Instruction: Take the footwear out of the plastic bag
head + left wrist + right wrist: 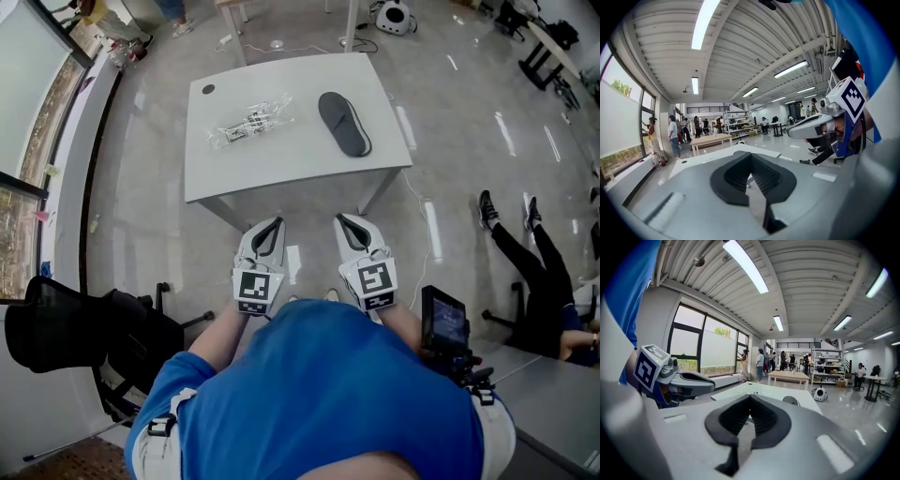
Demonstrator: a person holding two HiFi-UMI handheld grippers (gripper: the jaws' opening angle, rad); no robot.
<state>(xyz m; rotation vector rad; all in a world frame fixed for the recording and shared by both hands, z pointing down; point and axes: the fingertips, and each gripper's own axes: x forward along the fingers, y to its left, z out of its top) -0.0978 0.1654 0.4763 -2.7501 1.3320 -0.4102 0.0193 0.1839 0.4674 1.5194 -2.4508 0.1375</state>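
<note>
Blue shirt (319,394); left gripper (277,223), right gripper (343,220) jaws together; plastic bag (251,122) print illegible.

Dark grey slipper (344,123); clear bag (251,122); white table (281,161).

Place: open-plan lab | signs: glossy grey polished floor (469,112), long white ceiling strip lights (745,266), far white metal shelving rack (827,364), pale wooden worktable (790,375)

Head view steeply down onto the table (281,159); both gripper views near-level along own fingers (731,180) toward that table.
</note>
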